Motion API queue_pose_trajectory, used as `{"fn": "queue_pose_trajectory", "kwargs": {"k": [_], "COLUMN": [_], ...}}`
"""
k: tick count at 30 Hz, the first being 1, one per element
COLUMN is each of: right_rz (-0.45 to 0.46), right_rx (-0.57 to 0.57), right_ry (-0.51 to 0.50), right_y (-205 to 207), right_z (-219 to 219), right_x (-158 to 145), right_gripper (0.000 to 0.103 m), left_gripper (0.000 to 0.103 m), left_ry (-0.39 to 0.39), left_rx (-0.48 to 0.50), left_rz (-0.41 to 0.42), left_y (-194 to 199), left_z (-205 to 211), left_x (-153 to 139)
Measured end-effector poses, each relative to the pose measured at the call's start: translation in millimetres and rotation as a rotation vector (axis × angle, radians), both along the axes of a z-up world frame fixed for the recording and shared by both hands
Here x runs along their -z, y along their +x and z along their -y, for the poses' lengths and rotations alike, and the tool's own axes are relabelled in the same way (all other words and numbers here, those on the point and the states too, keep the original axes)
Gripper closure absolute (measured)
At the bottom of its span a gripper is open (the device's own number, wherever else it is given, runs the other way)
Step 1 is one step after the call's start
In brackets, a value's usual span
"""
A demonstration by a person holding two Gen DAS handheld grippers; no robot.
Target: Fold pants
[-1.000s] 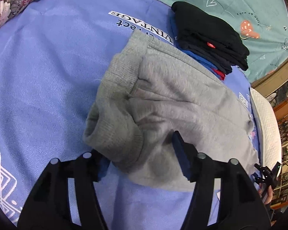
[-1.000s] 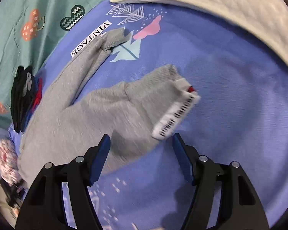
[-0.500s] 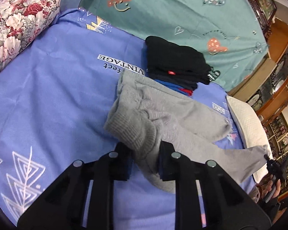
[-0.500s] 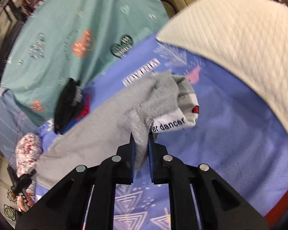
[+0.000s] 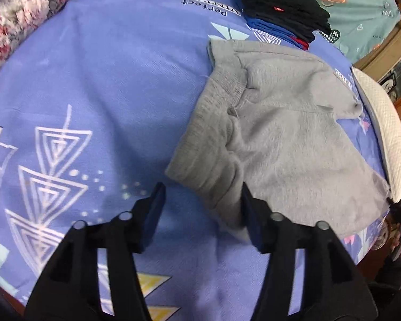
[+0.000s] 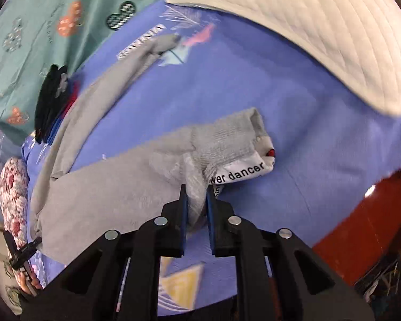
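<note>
Right wrist view: the right gripper (image 6: 195, 200) is clamped on a cuff of the grey pants (image 6: 115, 184), which are spread on the blue sheet (image 6: 227, 85). The left gripper (image 5: 201, 208) is held wide apart at the waistband, gripping nothing. Straightening appears underway; the waistband must be pinched next. The far leg's cuff is blurred.

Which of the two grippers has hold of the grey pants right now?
The right gripper, shut on the grey pants near the white-lined cuff; the left gripper is open.
</note>
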State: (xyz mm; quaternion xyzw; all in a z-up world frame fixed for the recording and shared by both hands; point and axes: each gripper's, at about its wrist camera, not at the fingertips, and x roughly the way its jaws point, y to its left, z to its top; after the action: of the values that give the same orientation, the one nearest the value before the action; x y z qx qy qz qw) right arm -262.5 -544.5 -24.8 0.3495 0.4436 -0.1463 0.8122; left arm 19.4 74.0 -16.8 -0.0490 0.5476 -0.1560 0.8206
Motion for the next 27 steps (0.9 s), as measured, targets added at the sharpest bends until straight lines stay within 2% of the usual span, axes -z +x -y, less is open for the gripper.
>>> {"fn": "queue_pose_trajectory", "kwargs": {"k": [2,4,5,6,7,9,10,12,14,16,17,19,20,21,23,24,26,27], "right_rz": [0.018,0.032,0.04,0.081,0.123,0.201,0.213,0.214,0.16,0.077,0.032,-0.093,-0.099,-0.062,-0.074,-0.036,0.028,0.045], "right_rx": [0.048,0.124,0.148,0.144,0.114,-0.024,-0.11,-0.244,-0.331,-0.361,-0.37,-0.394,-0.405,-0.412,-0.449,-0.465,-0.5,-0.515], "right_ry": [-0.049,-0.169,-0.224,-0.245,-0.233,-0.2,-0.202,-0.195,-0.188,-0.174,-0.159,-0.125,-0.121,-0.141,-0.146,-0.158,-0.213,-0.239], "right_y": [-13.6,-27.0,-31.2,-32.5,-30.0,-11.6,4.6,33.9,63.2,78.7,82.6,87.0,89.3,86.3,90.9,93.9,110.0,119.8], "right_z": [3.7,6.6,5.9,4.3,0.2,-20.0,-39.2,-72.3,-97.2,-108.5,-110.6,-111.1,-113.8,-114.6,-118.1,-119.3,-124.6,-128.6], "right_x": [-8.8,-30.9,-40.8,-50.7,-58.7,-74.7,-80.2,-80.7,-65.9,-39.7,-25.2,13.2,22.3,18.4,6.7,-4.2,-30.9,-42.6], "right_gripper": [0.07,0.065,0.063,0.063,0.063,0.063,0.063,0.061,0.059,0.057,0.057,0.056,0.055,0.055,0.055,0.055,0.055,0.055], "left_gripper": [0.038,0.039,0.039,0.038,0.038,0.031,0.026,0.024,0.024,0.023,0.022,0.022,0.024,0.024,0.024,0.022,0.007,0.006], "left_ry": [0.012,0.048,0.085,0.097,0.096,0.063,0.059,0.072,0.109,0.126,0.111,0.105,0.096,0.062,0.038,0.06,0.133,0.173], "left_rx": [-0.004,-0.025,-0.027,-0.01,0.026,0.104,0.153,0.239,0.28,0.284,0.284,0.298,0.298,0.307,0.32,0.32,0.299,0.287], "left_rz": [0.018,0.061,0.113,0.15,0.188,0.232,0.25,0.244,0.18,0.073,0.063,0.09,0.086,0.078,0.135,0.179,0.282,0.323], "left_y": [-6.7,-12.6,-17.5,-21.8,-24.6,-26.2,-26.6,-24.7,-18.6,-10.0,-8.5,-11.6,-12.3,-9.4,-2.3,3.1,22.0,38.0], "left_z": [-12.5,-20.4,-19.4,-16.4,-6.2,21.3,41.7,79.2,102.5,103.7,99.0,96.1,95.0,93.1,90.7,88.9,86.8,82.5], "left_x": [-12.3,-29.4,-42.1,-50.3,-61.3,-74.5,-76.1,-62.7,-32.0,7.4,21.4,20.5,15.8,5.8,-22.4,-36.6,-66.4,-76.8]}}
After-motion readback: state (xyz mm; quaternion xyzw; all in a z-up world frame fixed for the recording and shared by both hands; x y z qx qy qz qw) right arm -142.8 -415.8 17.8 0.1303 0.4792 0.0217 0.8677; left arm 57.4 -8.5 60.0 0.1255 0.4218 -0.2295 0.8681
